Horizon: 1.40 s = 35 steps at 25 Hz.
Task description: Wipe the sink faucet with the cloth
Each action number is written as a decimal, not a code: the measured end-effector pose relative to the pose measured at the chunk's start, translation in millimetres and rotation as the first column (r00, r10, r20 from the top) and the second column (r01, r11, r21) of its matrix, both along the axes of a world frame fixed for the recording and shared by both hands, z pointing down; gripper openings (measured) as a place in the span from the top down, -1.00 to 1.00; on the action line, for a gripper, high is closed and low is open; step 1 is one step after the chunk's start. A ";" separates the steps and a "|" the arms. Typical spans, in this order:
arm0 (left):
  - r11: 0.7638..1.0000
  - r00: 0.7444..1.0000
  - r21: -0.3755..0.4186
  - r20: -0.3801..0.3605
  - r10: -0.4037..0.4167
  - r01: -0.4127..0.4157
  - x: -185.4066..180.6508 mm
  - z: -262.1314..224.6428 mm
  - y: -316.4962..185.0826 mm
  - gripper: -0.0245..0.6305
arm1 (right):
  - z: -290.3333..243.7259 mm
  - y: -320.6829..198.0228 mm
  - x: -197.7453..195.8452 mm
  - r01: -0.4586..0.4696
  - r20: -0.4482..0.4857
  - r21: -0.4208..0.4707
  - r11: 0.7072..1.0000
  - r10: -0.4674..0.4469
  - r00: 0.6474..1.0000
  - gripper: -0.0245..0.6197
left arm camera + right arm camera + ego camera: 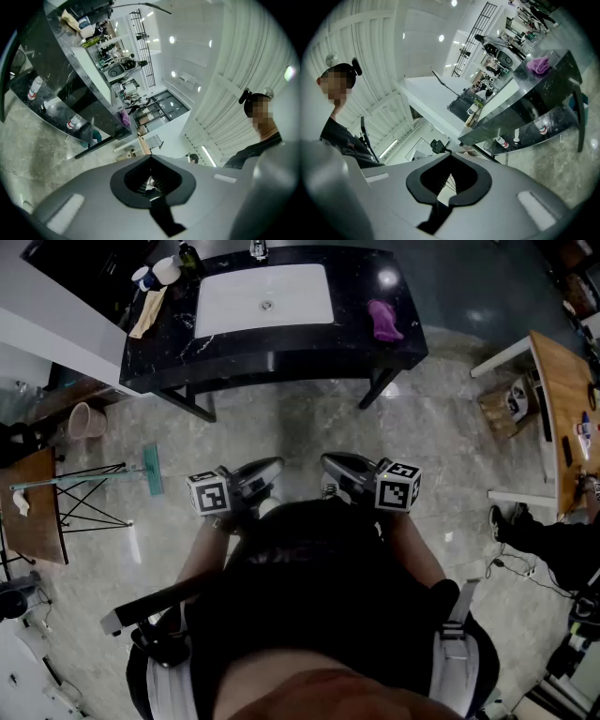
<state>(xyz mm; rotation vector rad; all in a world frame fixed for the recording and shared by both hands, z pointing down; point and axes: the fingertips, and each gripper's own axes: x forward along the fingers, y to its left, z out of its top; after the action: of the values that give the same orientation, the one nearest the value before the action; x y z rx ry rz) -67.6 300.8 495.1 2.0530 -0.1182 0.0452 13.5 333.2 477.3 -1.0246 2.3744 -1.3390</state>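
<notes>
A purple cloth (384,322) lies crumpled on the right end of the black marble counter (281,351), beside the white sink (225,310). The faucet (258,249) stands at the sink's back edge. Both grippers are held close to the person's body, well short of the counter and pointing toward it. My left gripper (269,468) is shut with nothing in it, and my right gripper (330,465) is shut and empty too. The cloth (125,117) shows small and far off in the left gripper view, past the closed jaws of the left gripper (150,156). It also shows on the counter's end (539,64) in the right gripper view, beyond the right gripper (451,154).
Bottles (161,270) and a yellowish rag (148,313) sit at the counter's left end. A wooden table (567,399) with small items stands at the right, with a box (511,399) by it and a seated person's legs (544,540) below. At the left are a small wooden table (33,512), a wire rack (89,493) and a pink bin (84,420).
</notes>
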 end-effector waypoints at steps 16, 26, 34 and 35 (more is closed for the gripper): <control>0.999 0.997 -0.011 0.062 -0.049 0.050 78.9 3.4 -23.1 0.93 | 10.5 -36.4 84.2 0.043 0.021 -0.012 0.999 -0.043 0.999 0.89; 0.980 0.976 0.009 0.087 -0.201 0.201 97.6 -4.3 -49.0 0.93 | 26.6 -137.1 225.3 -0.139 -0.279 0.039 0.990 0.144 0.949 0.67; 0.969 0.962 0.040 0.119 -0.247 0.244 96.1 -6.4 -64.7 0.93 | 63.1 -253.7 331.0 -0.209 -0.746 0.040 0.977 0.169 0.644 0.37; 0.967 0.960 0.039 0.120 -0.254 0.251 93.5 -6.9 -68.0 0.93 | 68.5 -268.2 337.5 -0.220 -0.762 0.019 0.975 0.157 0.629 0.33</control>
<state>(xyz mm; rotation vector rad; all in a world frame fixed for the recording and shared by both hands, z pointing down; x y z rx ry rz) 25.9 232.8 488.2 2.0429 -0.4596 0.0129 351.0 64.9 545.8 -2.1539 2.6216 -1.0298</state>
